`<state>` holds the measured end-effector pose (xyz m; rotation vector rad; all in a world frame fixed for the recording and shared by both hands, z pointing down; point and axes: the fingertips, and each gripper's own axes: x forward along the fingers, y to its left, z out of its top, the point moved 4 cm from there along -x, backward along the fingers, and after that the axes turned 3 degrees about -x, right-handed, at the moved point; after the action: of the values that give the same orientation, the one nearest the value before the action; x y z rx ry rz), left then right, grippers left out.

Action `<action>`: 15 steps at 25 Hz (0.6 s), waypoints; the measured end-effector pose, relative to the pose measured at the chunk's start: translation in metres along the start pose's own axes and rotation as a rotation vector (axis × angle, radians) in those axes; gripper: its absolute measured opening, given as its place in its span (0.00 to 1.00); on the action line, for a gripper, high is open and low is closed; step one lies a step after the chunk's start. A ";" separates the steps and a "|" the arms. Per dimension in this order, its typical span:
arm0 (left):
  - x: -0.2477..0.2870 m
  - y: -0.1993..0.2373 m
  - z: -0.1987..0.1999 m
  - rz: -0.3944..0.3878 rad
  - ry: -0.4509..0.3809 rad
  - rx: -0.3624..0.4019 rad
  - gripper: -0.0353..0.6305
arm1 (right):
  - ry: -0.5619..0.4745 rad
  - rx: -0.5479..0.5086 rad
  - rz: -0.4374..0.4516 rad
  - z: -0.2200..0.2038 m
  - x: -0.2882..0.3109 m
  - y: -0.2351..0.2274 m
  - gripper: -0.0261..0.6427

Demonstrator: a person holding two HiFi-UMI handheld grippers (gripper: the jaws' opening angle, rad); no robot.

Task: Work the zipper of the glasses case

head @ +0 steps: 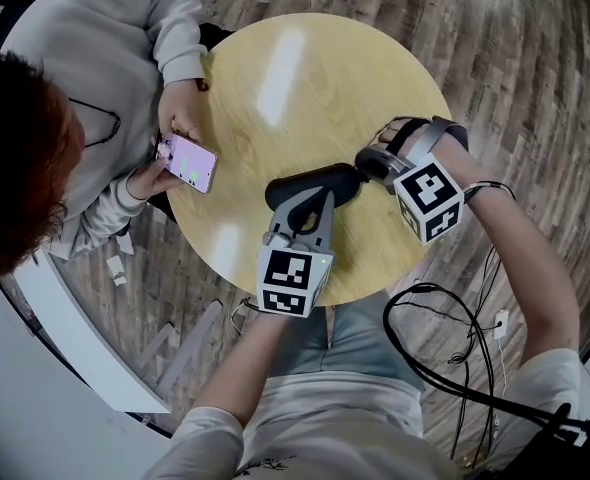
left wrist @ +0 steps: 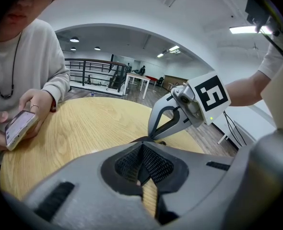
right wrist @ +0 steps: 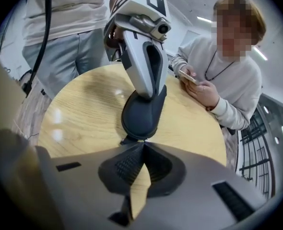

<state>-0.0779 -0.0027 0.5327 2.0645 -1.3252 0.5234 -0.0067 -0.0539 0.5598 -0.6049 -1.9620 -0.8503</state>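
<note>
A black glasses case point(head: 327, 180) lies on the round wooden table point(head: 305, 78). My left gripper point(head: 293, 200) is shut on the case's near-left end. In the left gripper view only a dark sliver of the case point(left wrist: 144, 140) shows past the closed jaws of the left gripper point(left wrist: 142, 150). At the case's right end my right gripper point(head: 363, 168) points steeply down. In the right gripper view the right gripper point(right wrist: 143, 145) is shut, with the small zipper pull point(right wrist: 126, 140) running into its tips at the near end of the case point(right wrist: 142, 114).
A person in a grey sweater sits at the table's far left side, holding a phone point(head: 188, 163) over the rim. Black cables point(head: 445, 348) loop over the wooden floor at my right. Bare tabletop lies beyond the case.
</note>
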 end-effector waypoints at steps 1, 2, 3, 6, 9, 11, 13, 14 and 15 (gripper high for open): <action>0.000 0.001 0.000 0.004 -0.001 -0.012 0.06 | 0.000 0.014 0.005 0.001 -0.002 0.004 0.04; 0.000 0.002 0.000 0.008 -0.003 -0.020 0.06 | -0.001 0.028 0.007 0.002 -0.004 0.008 0.04; 0.000 0.002 0.000 0.012 -0.003 -0.024 0.06 | -0.003 0.044 0.007 0.004 -0.006 0.013 0.04; -0.001 0.001 -0.001 0.012 -0.004 -0.021 0.06 | -0.006 0.125 -0.018 0.011 -0.010 0.024 0.04; 0.000 -0.001 -0.002 0.005 -0.007 -0.019 0.06 | -0.004 0.285 -0.065 0.017 -0.010 0.033 0.04; -0.001 0.000 -0.002 0.012 -0.009 -0.008 0.06 | -0.005 0.400 -0.108 0.026 -0.007 0.038 0.04; -0.001 0.001 -0.001 0.013 -0.007 -0.005 0.06 | -0.016 0.487 -0.151 0.035 -0.003 0.041 0.04; -0.001 0.001 0.000 0.006 -0.001 -0.011 0.06 | -0.022 0.518 -0.170 0.037 -0.001 0.043 0.04; -0.002 0.001 0.001 -0.006 0.007 -0.016 0.06 | -0.025 0.543 -0.189 0.036 -0.001 0.044 0.04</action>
<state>-0.0793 -0.0024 0.5313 2.0514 -1.3151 0.5156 0.0047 0.0021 0.5597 -0.1132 -2.1740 -0.3838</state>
